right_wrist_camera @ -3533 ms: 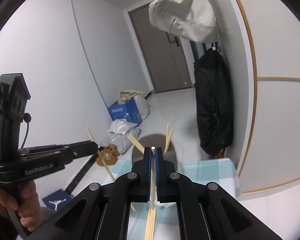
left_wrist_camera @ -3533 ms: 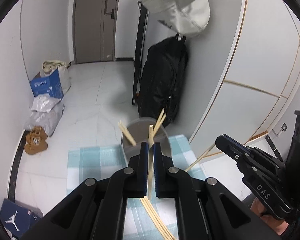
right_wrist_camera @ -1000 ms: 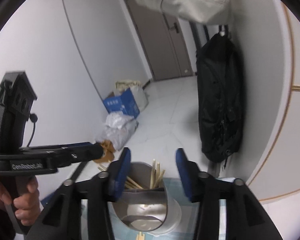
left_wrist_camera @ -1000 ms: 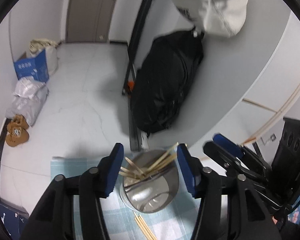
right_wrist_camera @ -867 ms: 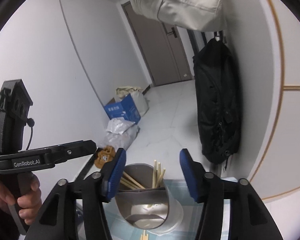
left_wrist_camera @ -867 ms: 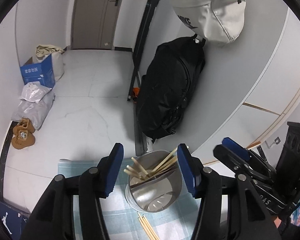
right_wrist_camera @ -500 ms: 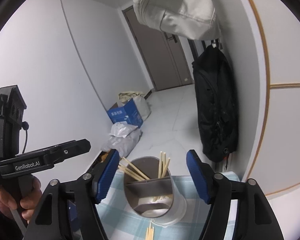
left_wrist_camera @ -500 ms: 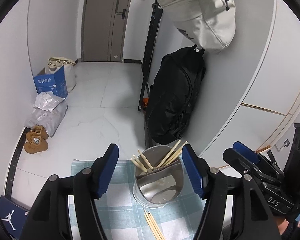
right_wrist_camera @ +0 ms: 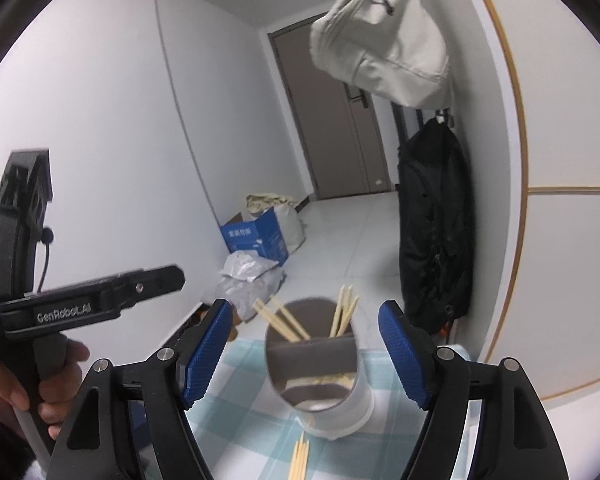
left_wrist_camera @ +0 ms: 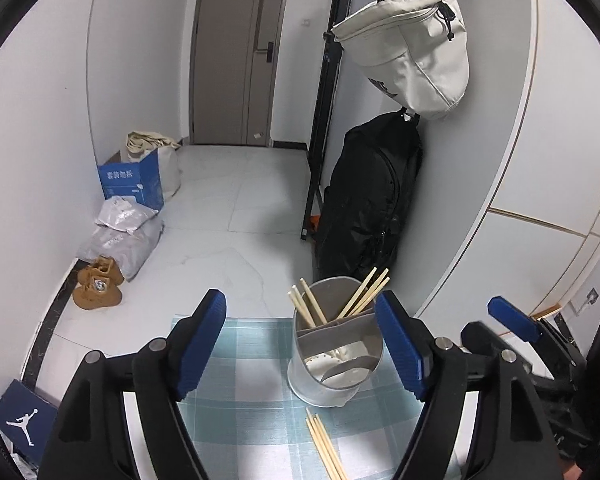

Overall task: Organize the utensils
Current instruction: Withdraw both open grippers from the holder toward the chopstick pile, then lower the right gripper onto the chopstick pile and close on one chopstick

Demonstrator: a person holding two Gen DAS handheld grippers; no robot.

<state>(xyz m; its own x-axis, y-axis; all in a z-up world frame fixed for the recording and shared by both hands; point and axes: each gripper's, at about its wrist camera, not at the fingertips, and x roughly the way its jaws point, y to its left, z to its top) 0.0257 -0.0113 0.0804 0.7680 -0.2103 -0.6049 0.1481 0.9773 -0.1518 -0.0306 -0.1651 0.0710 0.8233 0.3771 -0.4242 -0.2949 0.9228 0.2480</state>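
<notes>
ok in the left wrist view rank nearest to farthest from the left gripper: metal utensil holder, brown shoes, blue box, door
1. metal utensil holder, between the left gripper fingers, right side
2. brown shoes, floor, left
3. blue box, left wall
4. door, far end

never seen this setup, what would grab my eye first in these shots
Front and centre stands a metal utensil holder on a checked blue cloth, chopsticks fanning from its far compartments and a loose bundle of chopsticks lying just before it. The left gripper and right gripper frame it, jaws opening, nothing between them. Behind, a pale bag hangs above a black backpack.
</notes>
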